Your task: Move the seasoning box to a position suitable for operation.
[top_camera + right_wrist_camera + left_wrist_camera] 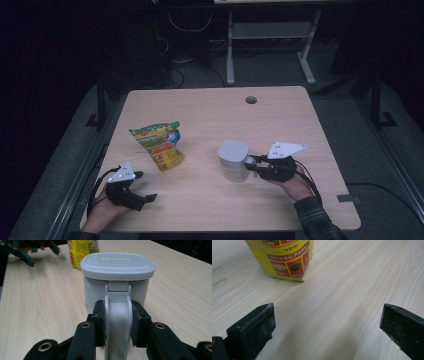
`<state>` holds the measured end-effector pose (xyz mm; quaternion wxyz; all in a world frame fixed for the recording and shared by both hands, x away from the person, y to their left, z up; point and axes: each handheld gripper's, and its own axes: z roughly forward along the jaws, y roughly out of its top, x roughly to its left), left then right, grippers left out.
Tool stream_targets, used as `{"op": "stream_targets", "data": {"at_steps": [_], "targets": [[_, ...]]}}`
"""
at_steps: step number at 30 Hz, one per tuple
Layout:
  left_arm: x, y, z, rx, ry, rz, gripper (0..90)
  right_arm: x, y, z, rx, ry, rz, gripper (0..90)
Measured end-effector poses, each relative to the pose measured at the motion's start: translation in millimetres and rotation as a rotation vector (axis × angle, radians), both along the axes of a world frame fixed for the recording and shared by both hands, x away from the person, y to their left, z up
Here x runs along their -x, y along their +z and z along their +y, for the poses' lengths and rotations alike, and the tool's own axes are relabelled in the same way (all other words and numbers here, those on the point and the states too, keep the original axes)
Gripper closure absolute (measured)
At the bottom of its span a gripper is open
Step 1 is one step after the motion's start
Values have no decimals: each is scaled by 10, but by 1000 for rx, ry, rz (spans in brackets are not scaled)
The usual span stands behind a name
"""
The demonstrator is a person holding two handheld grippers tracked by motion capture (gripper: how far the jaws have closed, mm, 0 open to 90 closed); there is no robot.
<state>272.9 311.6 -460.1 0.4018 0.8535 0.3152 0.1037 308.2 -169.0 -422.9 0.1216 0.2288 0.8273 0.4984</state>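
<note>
at the lower left of the high view, the left hand-held gripper (145,192) rests low over the counter (210,205) with its jaws spread wide and nothing between them; in the left gripper view only bare wood lies between the two pads, and the bottom corner of the yellow snack pouch (287,260) stands further off at the upper left of that frame.

at the lower right of the high view, the right hand-held gripper (251,165) is clamped on the handle (117,315) of the grey lidded jug (233,160). the right gripper view shows both black pads pressed against the sides of that handle, just below the lid hinge, with the jug upright on the counter at mid-frame.

farther back, left of centre in the high view, the pouch (159,145) leans upright, well apart from the jug.

the step in hand looks like moving the jug by its handle. the next move probably calls for keeping the grip firm and the jug level so the lid stays seated, while the idle left hand-held gripper could reach forward for the pouch.
</note>
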Motion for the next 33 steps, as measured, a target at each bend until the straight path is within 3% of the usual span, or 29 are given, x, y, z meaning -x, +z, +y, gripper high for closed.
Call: {"op": "stream_targets", "data": {"at_steps": [21, 33], "targets": [[-4, -5, -3, -7, -11, 0, 0, 362, -9, 177, -22, 117, 12, 685], [-2, -10, -14, -8, -15, 5, 0, 396, -75, 275, -29, 183, 14, 683]]}}
